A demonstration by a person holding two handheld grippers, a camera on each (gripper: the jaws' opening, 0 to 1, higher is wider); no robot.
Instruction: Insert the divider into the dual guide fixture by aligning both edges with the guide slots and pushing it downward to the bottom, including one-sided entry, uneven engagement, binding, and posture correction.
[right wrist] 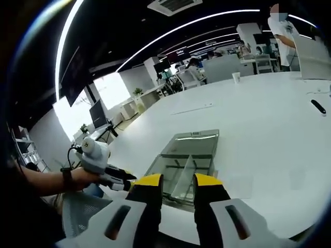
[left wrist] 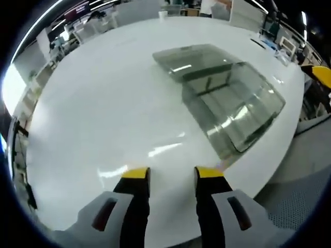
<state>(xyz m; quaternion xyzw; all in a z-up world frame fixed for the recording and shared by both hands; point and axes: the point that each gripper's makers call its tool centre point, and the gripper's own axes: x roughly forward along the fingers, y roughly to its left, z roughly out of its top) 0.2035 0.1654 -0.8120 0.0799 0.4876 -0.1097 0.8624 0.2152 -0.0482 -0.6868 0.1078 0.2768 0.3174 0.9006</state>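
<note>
In the left gripper view we see the left gripper point(left wrist: 171, 178) at the bottom centre, its two yellow-tipped jaws standing a narrow gap apart with nothing between them, above the white table point(left wrist: 103, 119). One clear fixture point(left wrist: 227, 103) lies toward the upper right of the frame, a smoky transparent tray near the table's edge. Inside it we make out one divider point(left wrist: 207, 85), a thin clear panel running across the tray; whether it sits fully down in the guide slots we cannot tell through the reflections. At the far right edge a yellow tip of the right gripper point(left wrist: 321, 74) comes into the frame.

In the right gripper view the right gripper point(right wrist: 177, 182) rises from the bottom centre, its two jaws also narrowly parted and holding nothing. Just above them sits the same fixture point(right wrist: 189, 155) with the divider point(right wrist: 185, 175) standing in its middle. At lower left a hand point(right wrist: 83, 178) holds the left gripper point(right wrist: 116, 181). One paper cup point(right wrist: 236, 77) stands far back on the table point(right wrist: 269, 129), one dark pen-like object point(right wrist: 318, 106) lies at right, and one person point(right wrist: 283, 36) stands at upper right.
</note>
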